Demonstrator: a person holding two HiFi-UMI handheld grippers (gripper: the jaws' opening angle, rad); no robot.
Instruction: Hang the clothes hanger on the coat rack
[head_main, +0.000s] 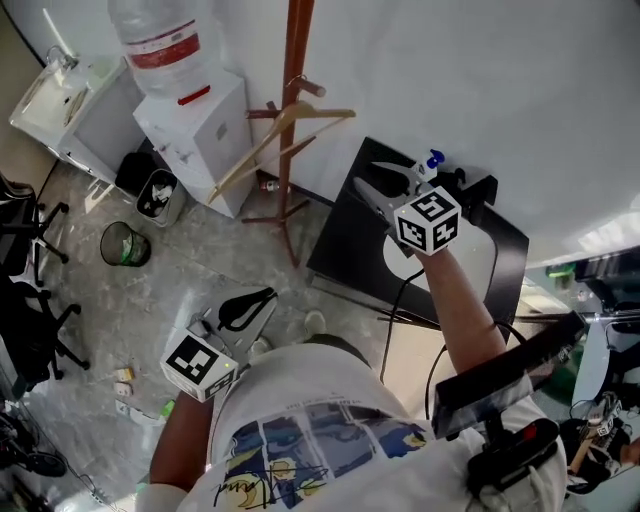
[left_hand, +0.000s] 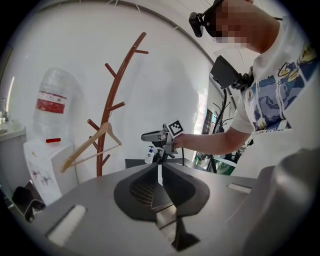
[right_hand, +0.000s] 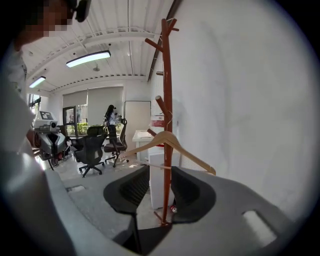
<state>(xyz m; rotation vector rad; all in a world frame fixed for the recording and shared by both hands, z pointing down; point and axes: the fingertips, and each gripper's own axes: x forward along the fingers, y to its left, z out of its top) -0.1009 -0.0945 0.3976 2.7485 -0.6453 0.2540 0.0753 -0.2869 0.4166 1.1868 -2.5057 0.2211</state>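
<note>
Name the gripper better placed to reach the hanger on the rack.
Right. The right gripper is raised, jaws apart, aimed at the hanger on the coat rack; the left gripper sits low, jaws together.

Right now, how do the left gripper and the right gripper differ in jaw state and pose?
The left gripper has its jaws nearly together, with only a thin slit between them; the right gripper has its jaws clearly apart. In the head view, the left gripper sits low by the person's body, while the right gripper is held out toward the coat rack. The right gripper faces the hanger on that rack; the left gripper faces the right gripper. Both are empty.
</note>
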